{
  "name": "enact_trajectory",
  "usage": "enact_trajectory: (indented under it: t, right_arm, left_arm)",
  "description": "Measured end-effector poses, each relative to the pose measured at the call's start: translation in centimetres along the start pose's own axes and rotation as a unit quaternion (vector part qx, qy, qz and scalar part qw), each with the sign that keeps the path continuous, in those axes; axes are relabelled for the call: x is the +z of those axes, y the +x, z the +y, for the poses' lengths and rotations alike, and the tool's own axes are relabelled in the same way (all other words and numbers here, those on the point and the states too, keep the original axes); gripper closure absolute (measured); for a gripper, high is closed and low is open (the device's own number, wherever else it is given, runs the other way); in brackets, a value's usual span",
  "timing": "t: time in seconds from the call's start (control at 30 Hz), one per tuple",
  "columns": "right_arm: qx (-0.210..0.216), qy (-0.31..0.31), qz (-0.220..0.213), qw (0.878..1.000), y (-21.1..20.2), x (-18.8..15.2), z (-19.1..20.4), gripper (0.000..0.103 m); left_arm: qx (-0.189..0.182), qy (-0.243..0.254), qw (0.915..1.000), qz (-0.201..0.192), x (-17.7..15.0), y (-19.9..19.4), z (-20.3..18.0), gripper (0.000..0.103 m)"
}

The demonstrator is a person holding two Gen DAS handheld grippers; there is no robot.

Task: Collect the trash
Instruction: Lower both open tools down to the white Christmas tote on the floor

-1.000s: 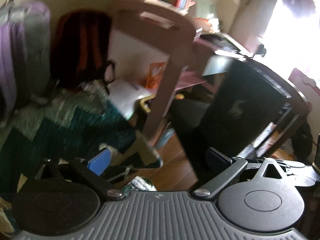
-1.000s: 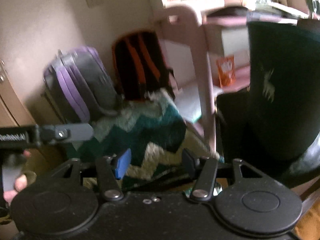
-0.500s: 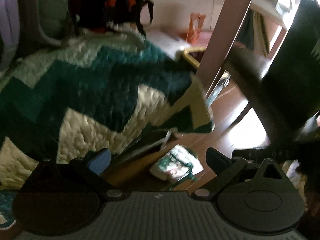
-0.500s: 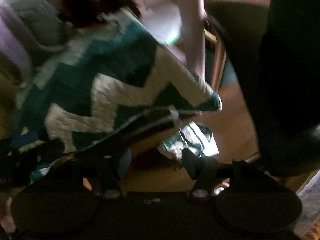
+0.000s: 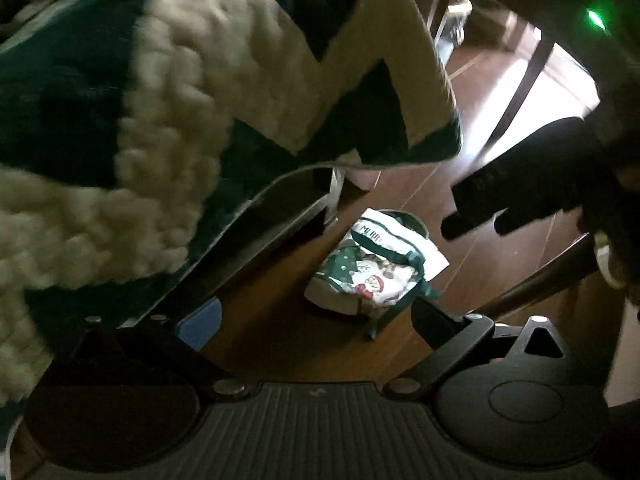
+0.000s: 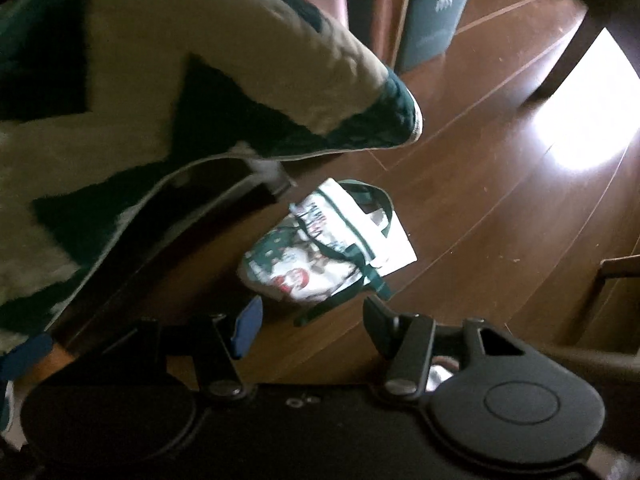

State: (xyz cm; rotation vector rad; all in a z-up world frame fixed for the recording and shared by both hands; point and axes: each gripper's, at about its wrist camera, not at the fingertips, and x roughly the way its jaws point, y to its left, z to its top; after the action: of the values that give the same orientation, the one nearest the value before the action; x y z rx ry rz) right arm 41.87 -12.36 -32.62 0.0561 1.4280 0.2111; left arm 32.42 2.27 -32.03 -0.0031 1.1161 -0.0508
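Barely started, judging by the layout. Saw only one piece of likely trash: a crumpled gift bag (image 5: 376,268) (image 6: 324,252), white with a green and red holiday print. Lay on its side on the wooden floor (image 5: 280,344), just beside the dark bed frame (image 5: 280,216) and below the hanging corner of a green and cream quilt (image 5: 200,100). Lay loose, touched by nothing, green handles (image 5: 404,258) flopped across the top and out toward the claws.

Showed the left claw (image 5: 316,316) released, jaws spread wide and empty, pointed steeply down, with the gift bag framed in the gap yet clearly apart from both fingers. Showed the right claw (image 6: 314,322) likewise released and empty, aimed down at the same gift bag from close alongside, pads clear of the paper.

Nothing gripped, nothing lifted, nothing dropped anywhere yet. Left to do, as a judgement:
- close in on the gift bag
- pinch a handle or the crumpled rim
- raise it off the floor and carry it to wherever the trash goes

Noticed a dark bin (image 6: 436,8) with a pale animal mark, standing well apart past the quilt corner. Might have served as that place, though could not tell for certain. Could not tell either whether more trash lay under the bed or out of view, so gave no firm count of remaining pieces.
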Motion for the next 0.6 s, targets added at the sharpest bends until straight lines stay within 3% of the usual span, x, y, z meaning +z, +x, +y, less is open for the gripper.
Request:
enact_trajectory:
  t: [0.33, 0.6]
  right_arm:
    - [-0.028, 0.122, -0.004, 0.992, 7.6, 2.3, -4.6, 0.047]
    - [-0.050, 0.193, -0.004, 0.980, 12.4, 2.9, -8.3, 0.047]
  left_arm:
    - [-0.020, 0.054, 0.9971, 0.049, 1.6, 10.1, -1.8, 0.001]
    - [-0.048, 0.107, 0.9893, 0.088, 1.8, 17.2, -4.0, 0.001]
